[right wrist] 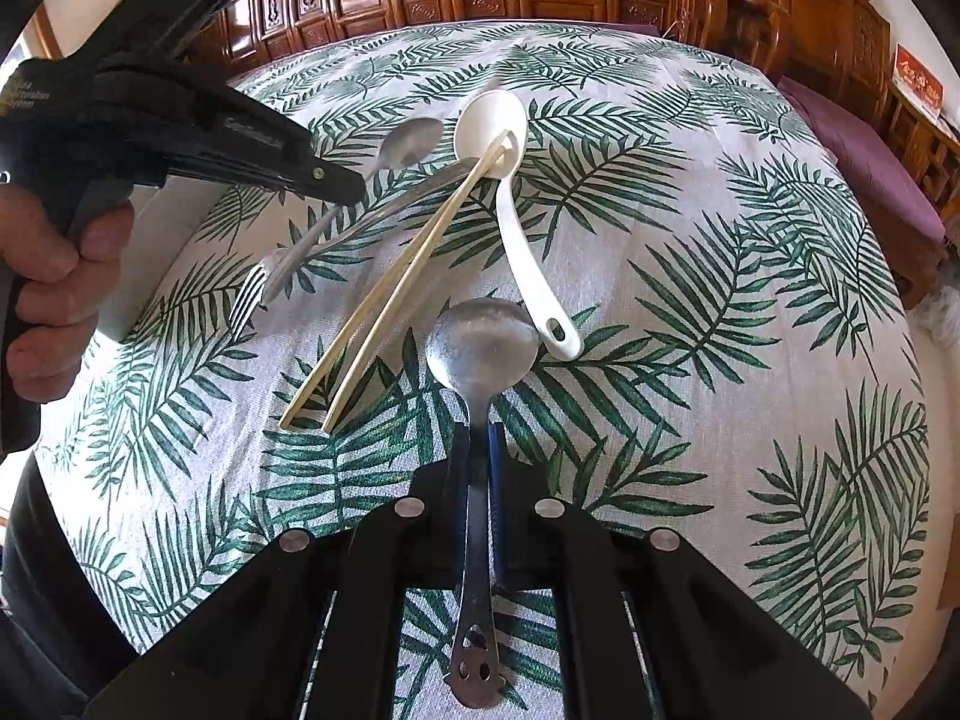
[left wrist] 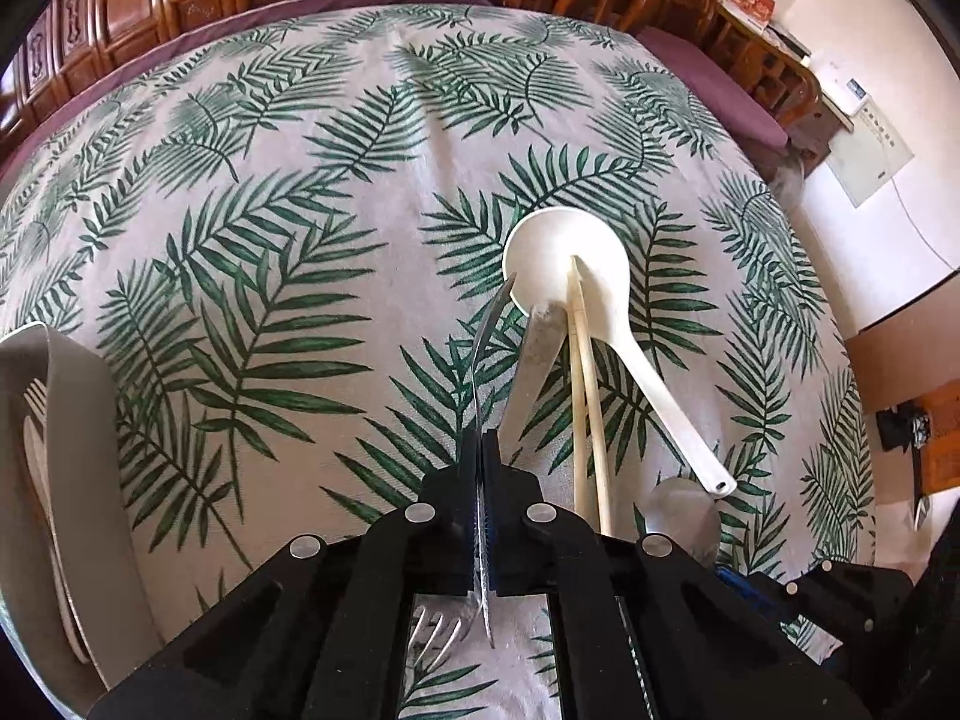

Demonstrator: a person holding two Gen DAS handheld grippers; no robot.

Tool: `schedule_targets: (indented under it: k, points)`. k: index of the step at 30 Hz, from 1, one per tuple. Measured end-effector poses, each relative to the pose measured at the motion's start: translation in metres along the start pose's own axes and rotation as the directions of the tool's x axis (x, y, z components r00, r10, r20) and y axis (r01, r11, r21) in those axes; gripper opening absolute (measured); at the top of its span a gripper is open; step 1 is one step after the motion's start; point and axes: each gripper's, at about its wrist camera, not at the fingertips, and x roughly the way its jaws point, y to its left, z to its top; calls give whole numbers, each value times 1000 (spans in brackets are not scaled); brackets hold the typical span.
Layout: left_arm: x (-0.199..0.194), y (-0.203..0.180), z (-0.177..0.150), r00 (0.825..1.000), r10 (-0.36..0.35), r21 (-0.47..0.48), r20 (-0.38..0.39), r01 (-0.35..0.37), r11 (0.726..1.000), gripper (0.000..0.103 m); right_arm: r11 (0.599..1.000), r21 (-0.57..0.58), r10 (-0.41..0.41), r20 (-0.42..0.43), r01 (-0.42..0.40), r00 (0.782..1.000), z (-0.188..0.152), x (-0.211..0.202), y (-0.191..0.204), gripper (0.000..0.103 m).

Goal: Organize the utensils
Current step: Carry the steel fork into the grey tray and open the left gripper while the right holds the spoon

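A leaf-print tablecloth (right wrist: 690,312) covers the table. The right gripper (right wrist: 478,450) clamps a metal ladle (right wrist: 480,348); the left gripper (left wrist: 482,450) pinches a small metal spoon (right wrist: 414,141) edge-on, which could twist loose. Chopsticks (right wrist: 408,282) rest on the white spoon (right wrist: 510,192), near a fork (right wrist: 249,294). The tray (left wrist: 78,480) holds wooden cutlery.

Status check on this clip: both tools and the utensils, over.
Left tool shut on small metal spoon. Right tool shut on large metal spoon. Fork, chopsticks, white ladle on tablecloth. Nothing blocking.
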Motion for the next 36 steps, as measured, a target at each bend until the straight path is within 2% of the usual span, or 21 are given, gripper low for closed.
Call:
schedule_targets:
  k: [7,15,25,36]
  points:
    - [-22,2,-5,999,5,30,45,-6,1000,1,999,29,27,44,-29,999,-1,-15,-1,7]
    - [-59,14,-17,995,-14,32,99,11,999,1,999,27,44,105,-47,994,15,-41,15,7]
    - [-108,47,-33,986,-14,21,169,11,1000,1,997,-28,73,162,-69,984,46,-59,64,7]
    - [-145,105,-53,976,27,-29,218,-21,999,1,992,-84,102,158,-90,982,73,-51,119,7]
